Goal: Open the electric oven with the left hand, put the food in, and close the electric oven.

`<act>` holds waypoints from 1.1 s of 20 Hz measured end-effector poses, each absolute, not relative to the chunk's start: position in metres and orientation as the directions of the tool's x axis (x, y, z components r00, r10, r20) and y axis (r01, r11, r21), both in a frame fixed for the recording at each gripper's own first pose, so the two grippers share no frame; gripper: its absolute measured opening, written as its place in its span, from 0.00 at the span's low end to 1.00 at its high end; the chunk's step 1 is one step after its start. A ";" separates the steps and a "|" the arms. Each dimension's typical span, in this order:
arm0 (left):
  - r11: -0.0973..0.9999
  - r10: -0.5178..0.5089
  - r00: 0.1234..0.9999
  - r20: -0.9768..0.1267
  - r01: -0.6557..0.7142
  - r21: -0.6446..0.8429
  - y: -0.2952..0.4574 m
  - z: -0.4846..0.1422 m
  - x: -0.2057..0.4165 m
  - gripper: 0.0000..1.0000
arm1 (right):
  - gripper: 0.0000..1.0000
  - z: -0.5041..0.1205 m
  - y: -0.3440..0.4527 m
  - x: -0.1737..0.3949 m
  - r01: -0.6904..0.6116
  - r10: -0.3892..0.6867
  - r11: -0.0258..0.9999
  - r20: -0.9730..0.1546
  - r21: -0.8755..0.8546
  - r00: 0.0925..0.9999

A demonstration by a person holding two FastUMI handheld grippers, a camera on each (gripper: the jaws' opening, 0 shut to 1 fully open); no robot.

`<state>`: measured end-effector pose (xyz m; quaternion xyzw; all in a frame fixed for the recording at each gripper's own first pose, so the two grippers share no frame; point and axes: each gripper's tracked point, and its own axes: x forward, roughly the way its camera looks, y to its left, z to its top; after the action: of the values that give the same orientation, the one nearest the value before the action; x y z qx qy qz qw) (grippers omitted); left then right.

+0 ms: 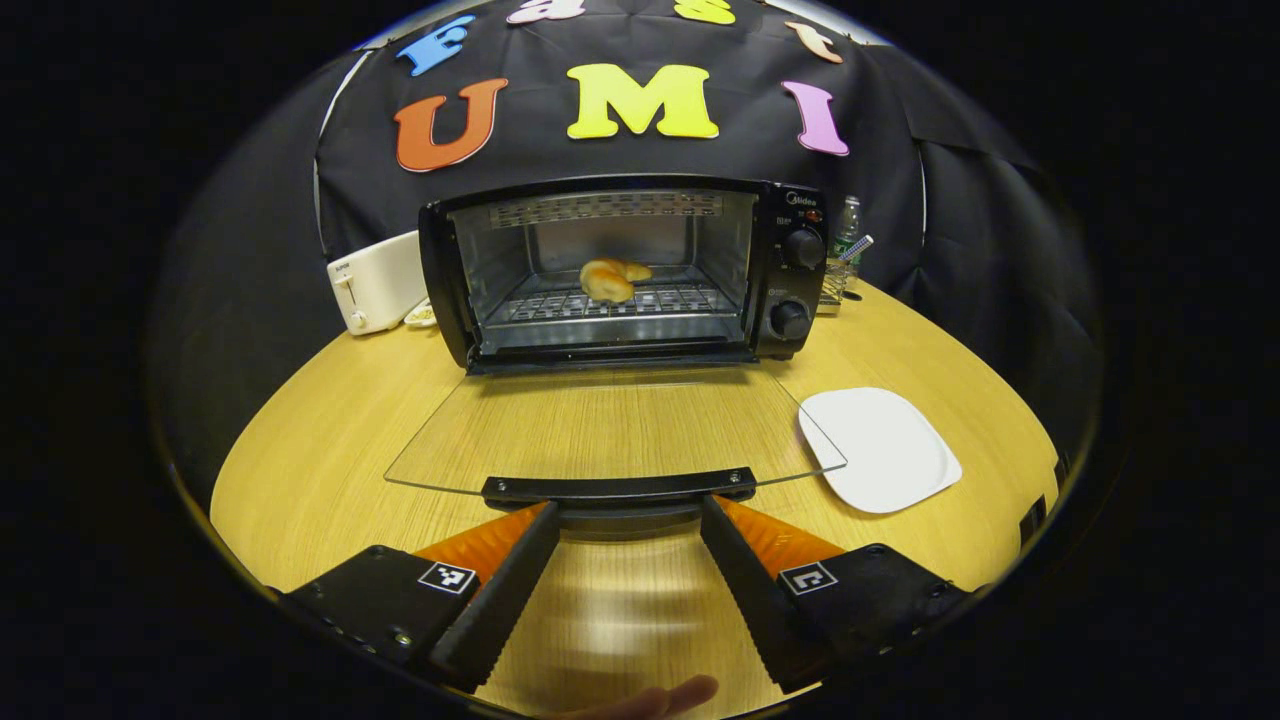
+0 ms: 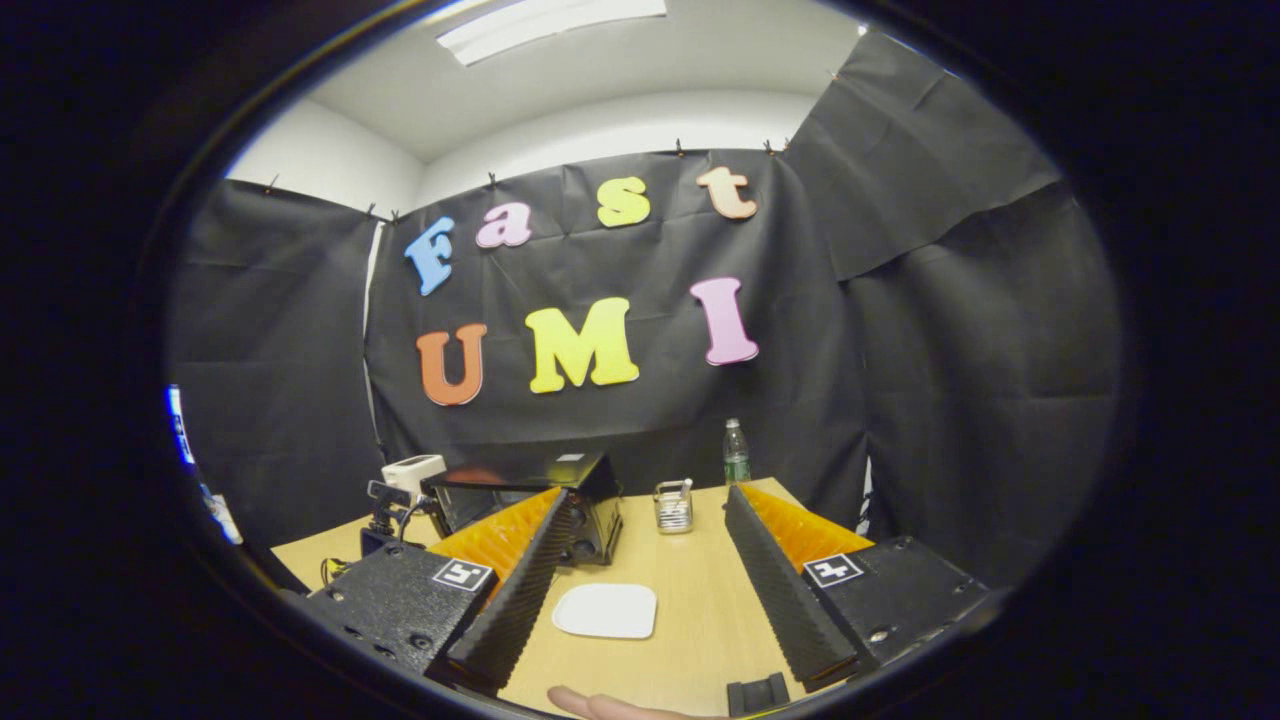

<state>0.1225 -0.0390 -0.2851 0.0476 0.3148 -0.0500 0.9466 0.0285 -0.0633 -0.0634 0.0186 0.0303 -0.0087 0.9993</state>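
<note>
The black electric oven (image 1: 620, 270) stands at the back of the round wooden table (image 1: 330, 450) with its glass door (image 1: 610, 425) folded down flat. A golden piece of bread (image 1: 612, 280) lies on the wire rack inside. My left gripper (image 1: 628, 508) is open, its fingertips just at the door's black handle (image 1: 617, 488), one on each side, not pressing on it. My right gripper (image 2: 650, 500) is open and empty, held high over the table. From there the oven (image 2: 575, 500) shows at the left behind its left finger.
An empty white plate (image 1: 878, 448) lies right of the door, also the plate (image 2: 605, 610) below my right gripper. A white toaster (image 1: 375, 282) stands left of the oven. A wire basket (image 2: 673, 506) and a water bottle (image 2: 736, 452) stand at the back right.
</note>
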 end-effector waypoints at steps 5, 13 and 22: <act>0.992 -0.054 0.811 -0.582 0.110 0.062 -0.037 -0.264 0.131 0.95 | 0.93 -0.071 -0.068 0.030 0.017 -0.013 0.998 -0.076 0.057 0.997; 0.994 -0.057 0.849 -0.526 0.098 0.052 -0.037 -0.226 0.151 0.96 | 0.93 -0.080 -0.072 0.031 0.023 -0.014 0.996 -0.100 0.090 0.995; 0.998 -0.050 0.899 -0.434 0.060 0.009 -0.040 -0.197 0.185 1.00 | 0.93 -0.080 -0.075 0.030 0.020 -0.011 0.995 -0.092 0.099 0.996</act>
<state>0.1849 -0.0402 -0.1965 0.0111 0.2226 -0.0280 0.9744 0.0297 -0.0750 -0.0796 0.0499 0.0455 -0.0077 0.9977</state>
